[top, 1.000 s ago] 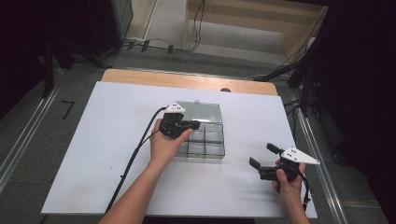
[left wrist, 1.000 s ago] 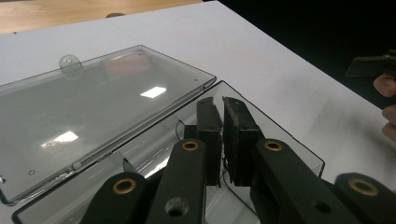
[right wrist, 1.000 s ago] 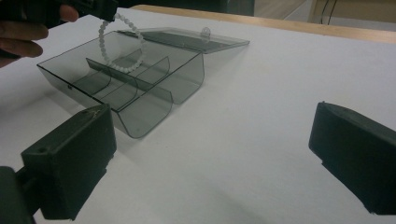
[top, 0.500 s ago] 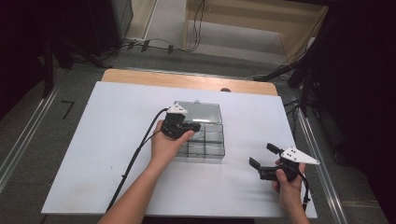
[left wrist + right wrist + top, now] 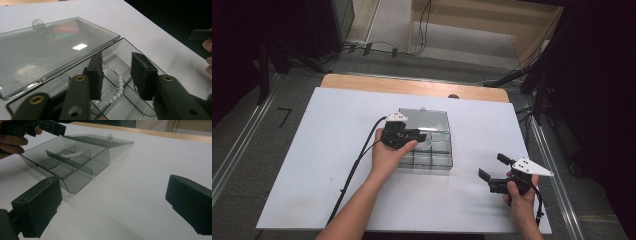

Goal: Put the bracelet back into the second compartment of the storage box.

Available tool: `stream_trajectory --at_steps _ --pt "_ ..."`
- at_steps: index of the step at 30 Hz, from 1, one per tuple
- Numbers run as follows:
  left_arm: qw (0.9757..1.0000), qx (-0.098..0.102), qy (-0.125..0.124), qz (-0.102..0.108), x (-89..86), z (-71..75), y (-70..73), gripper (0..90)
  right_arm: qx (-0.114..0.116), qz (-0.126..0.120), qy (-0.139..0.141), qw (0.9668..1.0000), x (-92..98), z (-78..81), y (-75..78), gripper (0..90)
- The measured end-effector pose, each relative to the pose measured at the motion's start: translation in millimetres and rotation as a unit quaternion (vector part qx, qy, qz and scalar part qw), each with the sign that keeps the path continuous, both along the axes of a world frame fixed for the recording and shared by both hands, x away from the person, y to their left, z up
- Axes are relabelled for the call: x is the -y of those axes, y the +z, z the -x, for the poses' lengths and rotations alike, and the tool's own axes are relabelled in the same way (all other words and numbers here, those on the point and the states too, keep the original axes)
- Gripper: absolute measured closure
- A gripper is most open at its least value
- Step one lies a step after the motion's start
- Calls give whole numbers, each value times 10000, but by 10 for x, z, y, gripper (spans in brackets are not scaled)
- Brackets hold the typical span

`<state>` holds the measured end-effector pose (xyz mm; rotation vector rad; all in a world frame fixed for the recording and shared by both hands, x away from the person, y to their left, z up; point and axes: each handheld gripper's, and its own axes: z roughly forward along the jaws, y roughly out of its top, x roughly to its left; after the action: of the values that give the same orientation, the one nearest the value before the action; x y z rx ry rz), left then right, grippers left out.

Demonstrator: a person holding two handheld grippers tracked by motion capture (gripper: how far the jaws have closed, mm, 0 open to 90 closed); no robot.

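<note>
One clear smoky plastic organizer box (image 5: 432,150) sits near the middle of the white tabletop (image 5: 327,150), its long axis running across the table from the person's left to right. Its lid (image 5: 424,120) is swung fully open and lies flat on the far side, with its small round tab at the far edge. The box is divided into several compartments by curved partitions.

One string of white beads (image 5: 117,85) lies curled inside a compartment at the box's far side, next to the lid hinge; in the right gripper view it shows as a short pale row (image 5: 71,155) behind the partitions.

The left hand-held gripper (image 5: 419,136) hovers over the box, pointing toward the person's right. Its jaws have just been opening and now stand apart, one on either side of the beads below, pressing on nothing.

The right hand-held gripper (image 5: 493,167) is held over bare tabletop well to the right of the box, jaws wide apart and empty, aimed toward the box.
</note>
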<state>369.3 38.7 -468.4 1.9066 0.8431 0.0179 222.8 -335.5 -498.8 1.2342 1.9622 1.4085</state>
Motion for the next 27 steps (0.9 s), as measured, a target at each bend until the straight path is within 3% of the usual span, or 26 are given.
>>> stream_trajectory --at_steps 7,11,17,27 --pt "9997 160 132 151 -158 43 24 425 1 33 52 10000 -27 -13 -5 0" --pt "9993 229 200 217 -238 62 46 343 12 -113 84 9999 -44 -9 22 0" --pt "9977 423 424 318 -369 95 77 212 34 -94 113 9999 -83 -6 45 0" --pt "9970 497 422 425 -507 95 124 79 74 -136 217 9996 -169 -70 91 0"
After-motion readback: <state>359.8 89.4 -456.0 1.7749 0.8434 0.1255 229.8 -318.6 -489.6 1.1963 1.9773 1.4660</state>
